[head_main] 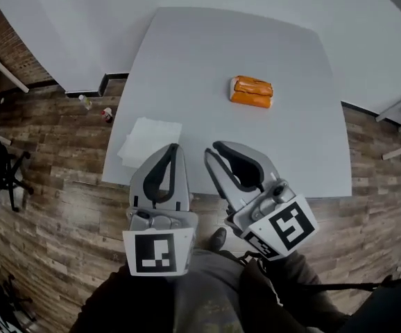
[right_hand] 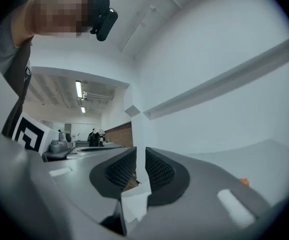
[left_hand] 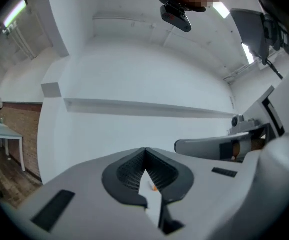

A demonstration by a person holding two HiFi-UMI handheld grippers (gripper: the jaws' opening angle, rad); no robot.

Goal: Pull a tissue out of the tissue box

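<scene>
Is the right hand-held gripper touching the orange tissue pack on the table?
Apart. The head view shows bare table between the right hand-held gripper and the tissue pack.

The surface is smooth and matt. The tissue is thin, soft paper. The floor is wood planks. The left gripper and right gripper are dull plastic.
</scene>
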